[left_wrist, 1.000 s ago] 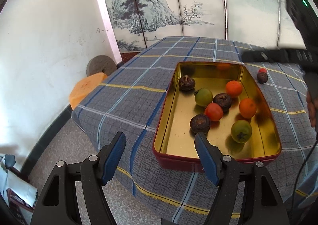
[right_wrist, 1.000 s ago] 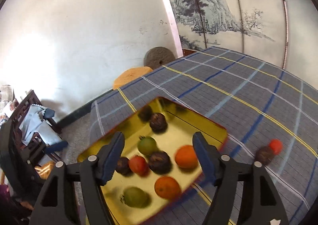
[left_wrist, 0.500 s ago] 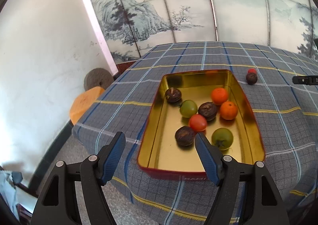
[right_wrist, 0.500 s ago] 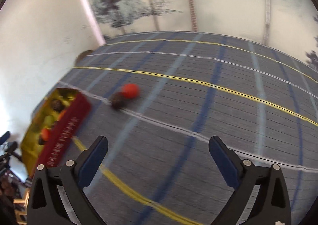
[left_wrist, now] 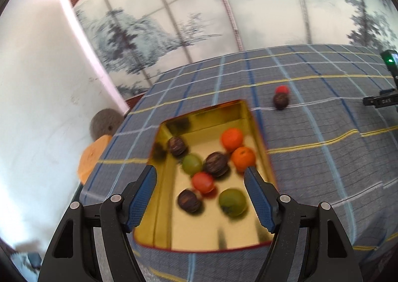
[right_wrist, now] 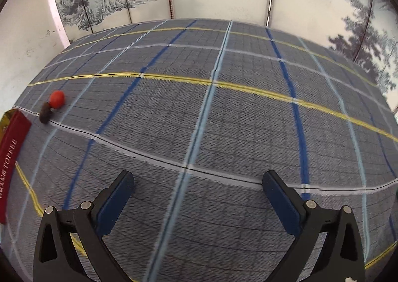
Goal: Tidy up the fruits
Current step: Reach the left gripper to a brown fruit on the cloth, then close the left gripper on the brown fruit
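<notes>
A gold tin point(left_wrist: 206, 229) with red outer walls sits on the checked tablecloth point(right_wrist: 223, 120). It holds several fruits: dark brown ones point(left_wrist: 216, 164), green ones point(left_wrist: 232, 201), oranges point(left_wrist: 243, 157) and a red one point(left_wrist: 202, 182). My left gripper point(left_wrist: 199, 170) hovers open above the tin's near end, with nothing between its fingers. A small red fruit point(right_wrist: 57, 99) and a dark fruit point(right_wrist: 46, 114) lie touching on the cloth beyond the tin's far right corner. My right gripper point(right_wrist: 197, 175) stands wide open over bare cloth, well right of those two and of the tin's red side point(right_wrist: 11, 157).
A painted landscape screen point(left_wrist: 223, 20) runs behind the table. By the white wall on the left stand an orange round seat point(left_wrist: 92, 157) and a grey stone disc point(left_wrist: 105, 125). The cloth hangs over the table's near and left edges.
My right gripper swung away from above the tin to bare cloth on its right, and its jaws spread wider. My left gripper shifted and rolled; the tin now lies between its fingers in view.
</notes>
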The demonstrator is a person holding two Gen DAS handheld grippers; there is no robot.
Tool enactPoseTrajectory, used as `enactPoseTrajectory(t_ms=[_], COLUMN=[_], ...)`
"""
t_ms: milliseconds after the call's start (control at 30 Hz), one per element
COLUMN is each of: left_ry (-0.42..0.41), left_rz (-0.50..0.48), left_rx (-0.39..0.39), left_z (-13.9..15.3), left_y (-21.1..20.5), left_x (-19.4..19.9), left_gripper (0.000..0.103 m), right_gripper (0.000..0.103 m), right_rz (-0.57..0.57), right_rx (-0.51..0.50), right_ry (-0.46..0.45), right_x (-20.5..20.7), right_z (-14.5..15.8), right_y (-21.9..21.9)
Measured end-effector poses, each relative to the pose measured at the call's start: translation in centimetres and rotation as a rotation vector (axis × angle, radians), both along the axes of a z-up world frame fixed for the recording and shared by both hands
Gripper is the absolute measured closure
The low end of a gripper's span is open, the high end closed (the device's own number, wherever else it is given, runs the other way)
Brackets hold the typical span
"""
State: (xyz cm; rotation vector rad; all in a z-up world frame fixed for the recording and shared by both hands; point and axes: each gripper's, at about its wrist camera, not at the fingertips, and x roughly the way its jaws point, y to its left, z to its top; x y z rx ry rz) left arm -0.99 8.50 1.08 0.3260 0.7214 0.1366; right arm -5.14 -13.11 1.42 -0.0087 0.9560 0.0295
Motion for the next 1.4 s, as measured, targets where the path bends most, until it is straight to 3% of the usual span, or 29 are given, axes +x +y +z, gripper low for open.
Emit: enactPoseTrajectory(t_ms=[133,333,500,567,667,833,967,1033,1067,1100,1267,1400], left_ry=[0.03,0.125,0.208,0.283,0.357,0.392,0.451,0.496,0.526,0.519,0.502,0.399], left_rz=[-0.087,-0.281,-0.446,-0.475,-0.437,-0.352,-0.314,-0.3,-0.29,-0.282,-0.221,-0.196], left_rx=[0.003,-0.082,-0.025,-0.033,-0.047,-0.133,-0.14,-0.14,-0.155,-0.213,-0.234,-0.303], left_z=[0.5,1.3,-0.2,-1.4,-3.1,-4.6,-6.2,-7.1,-7.6,-7.3,-7.1,-4.4], left_y=[-2.5,-5.9,-8.8,-9.5,-9.8,-9.2,-9.2,-9.2,-9.1,-8.8,-8.5,-8.1], left_x=[2.1,7.3,12.3,14.6,17.6,21.2,23.4,24.0,24.3,24.5,23.3,18.2], left_gripper=[0.03,0.03,0.03,0.03,0.03,0.03,0.03,0.038,0.053,0.067,0.067,0.067], right_gripper=[0.0,0.0,0.0,0.0,0.0,0.0,0.0,0.0,0.0,0.0,0.0,0.0], right_rz=[0.002,-0.002,0.003,0.009,0.012,0.012,0.012,0.013,0.014,0.015,0.015,0.014], right_rx=[-0.013,-0.026,-0.026,-0.027,-0.026,-0.026,-0.026,-0.025,-0.025,-0.025,-0.024,-0.026], right_ry=[0.004,0.008,0.008,0.008,0.007,0.007,0.007,0.007,0.007,0.007,0.007,0.007], right_x=[0.1,0.1,0.1,0.0,-0.2,-0.2,-0.2,-0.2,-0.2,-0.2,-0.2,-0.2], right_z=[-0.3,-0.2,-0.2,-0.2,-0.2,-0.2,-0.2,-0.2,-0.2,-0.2,-0.2,-0.2], right_y=[-0.3,0.2,0.3,0.4,0.4,0.4,0.4,0.4,0.4,0.5,0.5,0.6])
